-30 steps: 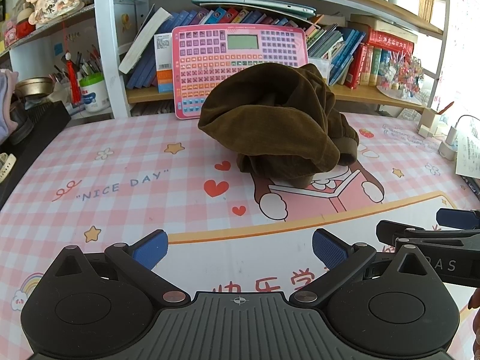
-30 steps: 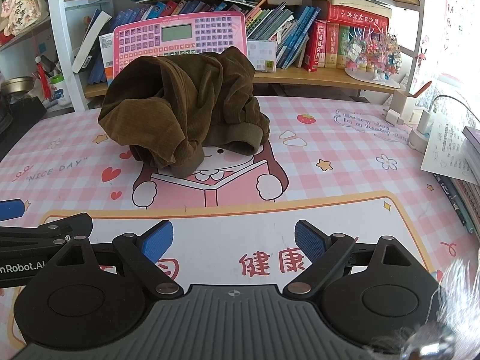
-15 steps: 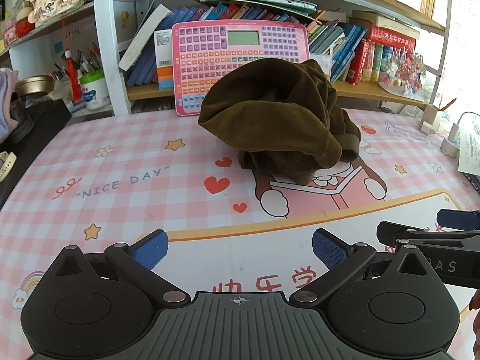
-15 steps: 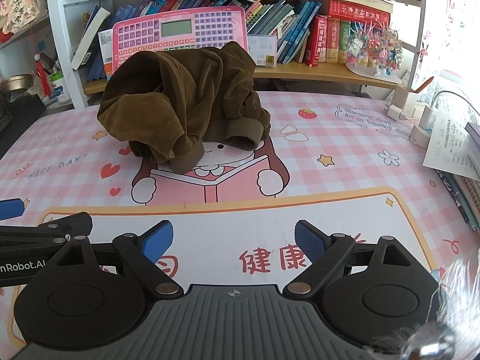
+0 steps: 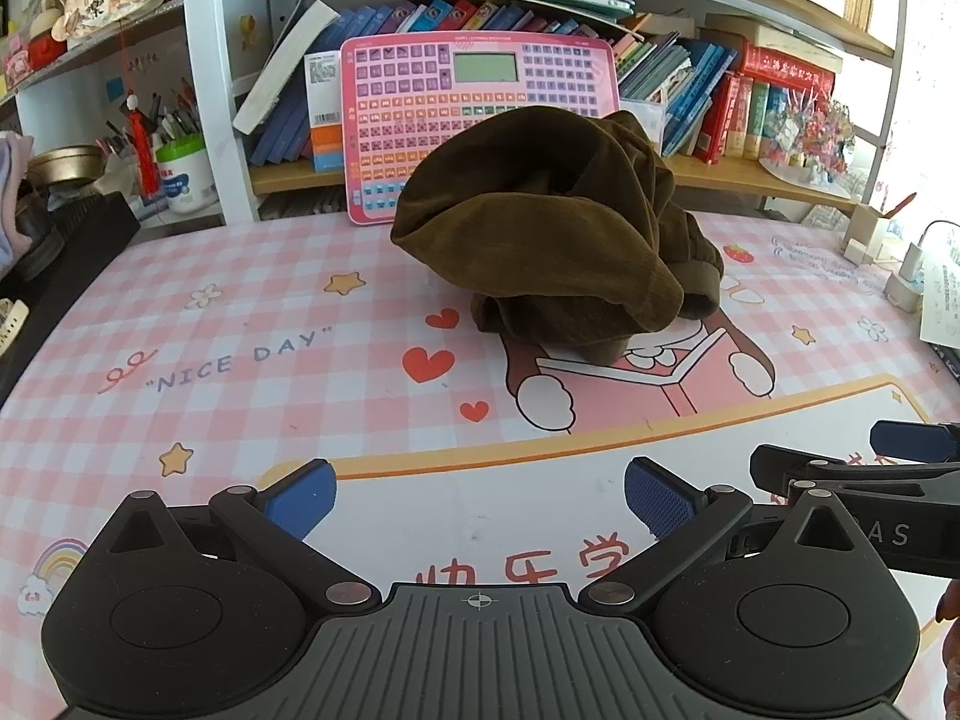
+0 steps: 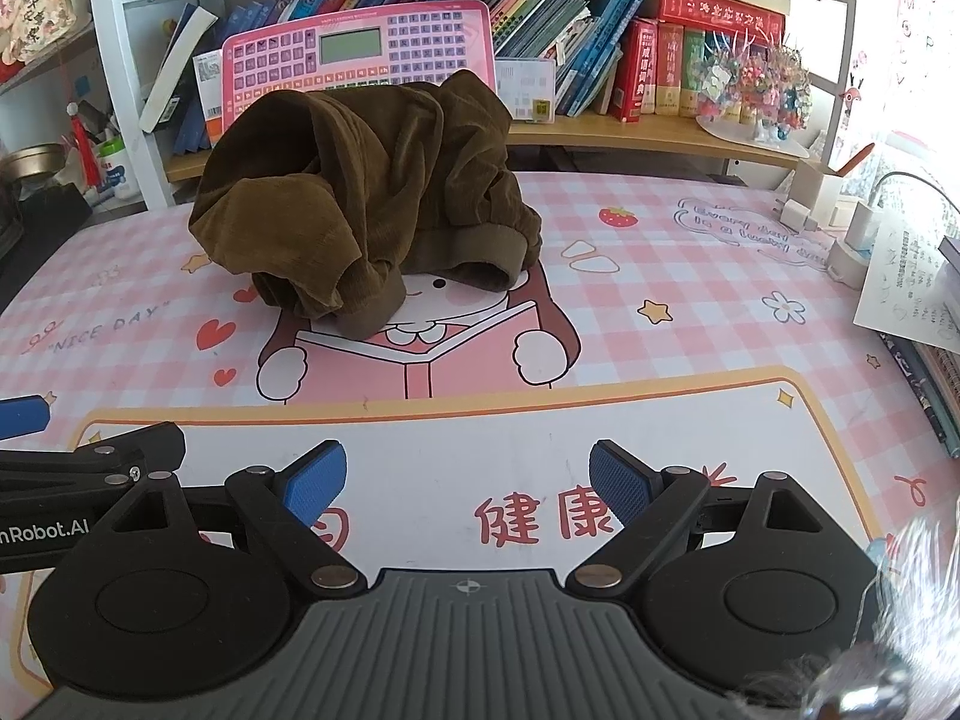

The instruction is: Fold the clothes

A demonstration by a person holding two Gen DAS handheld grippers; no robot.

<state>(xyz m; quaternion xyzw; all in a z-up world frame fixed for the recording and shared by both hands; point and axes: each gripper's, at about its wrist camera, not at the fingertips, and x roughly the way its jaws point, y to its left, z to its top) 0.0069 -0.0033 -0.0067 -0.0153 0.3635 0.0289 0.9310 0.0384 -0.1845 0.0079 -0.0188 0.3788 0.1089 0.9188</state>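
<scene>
On a desk covered by a pink checked mat (image 5: 252, 312) printed with hearts, stars and a cartoon figure reading a book, a brown corduroy garment (image 5: 552, 234) sits in a crumpled heap, not folded, toward twelve o'clock from both cameras. Its ribbed cuffs (image 6: 474, 252) face the viewer and rest on the cartoon figure's head. Behind the heap, at twelve o'clock, a pink toy keyboard (image 5: 474, 96) leans upright against a shelf of books (image 6: 630, 54). At three o'clock in the right wrist view, white chargers (image 6: 852, 228) and papers lie at the mat's edge. Nearest the viewer, at six o'clock, the left gripper (image 5: 477, 498) hangs over the white panel of the mat with its blue-padded fingers spread wide and nothing between them. The right gripper (image 6: 468, 480) is just beside it, likewise spread wide and empty. Both grippers are well apart from the garment and touch nothing.
</scene>
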